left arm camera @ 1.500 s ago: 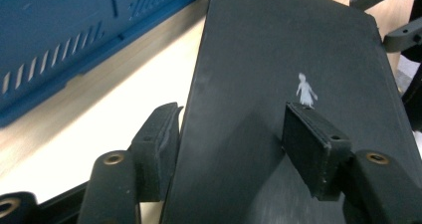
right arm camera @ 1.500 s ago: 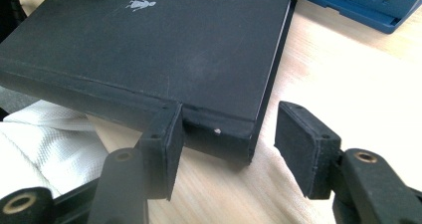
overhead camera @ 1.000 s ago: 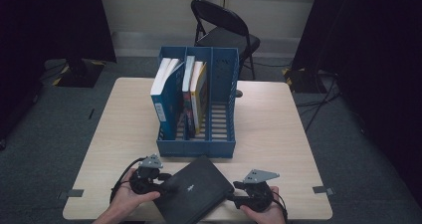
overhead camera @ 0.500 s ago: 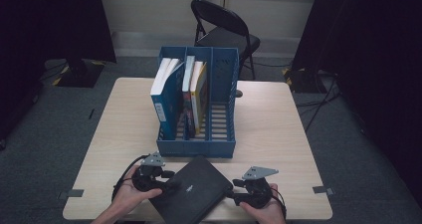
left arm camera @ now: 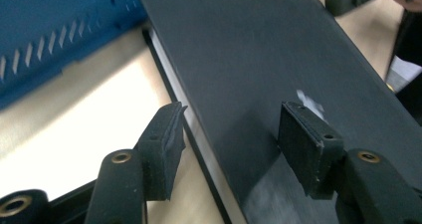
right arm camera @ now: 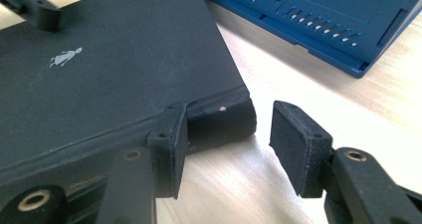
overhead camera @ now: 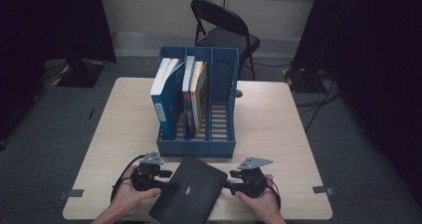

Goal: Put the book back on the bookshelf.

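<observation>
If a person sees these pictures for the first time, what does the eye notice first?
First, the tall blue plastic file rack at the middle of the pale wooden table, with upright books in its left compartments. Then the flat black hardcover book at the near edge, between the left gripper and the right gripper.

Matt black book [overhead camera: 188,190], blue plastic rack [overhead camera: 221,109], pale wood-grain table [overhead camera: 278,129].

From where I sit, the high view is dim and soft: the room's edges sink into near black, and only the table [overhead camera: 278,134] catches even overhead light. Both gripper views are brighter. The tabletop there washes out pale, the black book [left arm camera: 259,59] shows a dull sheen, and the nearest jaws look slightly blurred.
</observation>
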`<state>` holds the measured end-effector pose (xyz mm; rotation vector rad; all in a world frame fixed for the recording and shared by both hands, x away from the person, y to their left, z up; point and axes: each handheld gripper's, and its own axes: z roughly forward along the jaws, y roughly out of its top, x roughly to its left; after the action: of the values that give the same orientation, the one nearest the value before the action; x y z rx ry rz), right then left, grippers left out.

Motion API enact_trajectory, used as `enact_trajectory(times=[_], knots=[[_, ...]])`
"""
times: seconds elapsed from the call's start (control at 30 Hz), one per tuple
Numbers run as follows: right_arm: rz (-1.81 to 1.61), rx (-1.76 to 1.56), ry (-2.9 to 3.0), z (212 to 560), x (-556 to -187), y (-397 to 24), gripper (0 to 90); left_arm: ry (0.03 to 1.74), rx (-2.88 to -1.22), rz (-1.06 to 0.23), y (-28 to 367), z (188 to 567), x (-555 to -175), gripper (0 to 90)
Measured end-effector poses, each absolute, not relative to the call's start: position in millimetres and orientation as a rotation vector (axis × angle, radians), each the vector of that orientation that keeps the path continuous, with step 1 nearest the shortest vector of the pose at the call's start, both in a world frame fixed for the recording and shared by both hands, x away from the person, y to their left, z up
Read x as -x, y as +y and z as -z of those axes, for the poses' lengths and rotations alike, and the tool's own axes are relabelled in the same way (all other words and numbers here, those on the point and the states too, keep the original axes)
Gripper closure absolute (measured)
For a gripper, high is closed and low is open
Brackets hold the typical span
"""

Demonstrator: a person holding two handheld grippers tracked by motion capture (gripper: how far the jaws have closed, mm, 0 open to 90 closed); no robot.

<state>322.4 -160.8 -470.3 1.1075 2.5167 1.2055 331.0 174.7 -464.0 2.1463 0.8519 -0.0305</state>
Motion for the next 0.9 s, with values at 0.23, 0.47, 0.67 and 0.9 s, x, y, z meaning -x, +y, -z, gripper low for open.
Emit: enact_trajectory(times=[0.23,0.47,0.67,0.9], knots=[[-1.194,-1.092,2.501,470,-333,-152,49.4,0.905,-2.135,0.045,181,467,-335,37.5],[-1.198,-1.083,2.503,471,-344,-142,48.6,0.907,-2.120,0.135,190,470,-332,37.7],[-1.195,-1.070,2.489,470,-354,-133,48.6,0.911,-2.150,0.146,190,468,-320,33.1],[-1.197,-1.058,2.469,470,-356,-128,48.7,0.912,-2.173,0.155,190,467,-311,32.4]])
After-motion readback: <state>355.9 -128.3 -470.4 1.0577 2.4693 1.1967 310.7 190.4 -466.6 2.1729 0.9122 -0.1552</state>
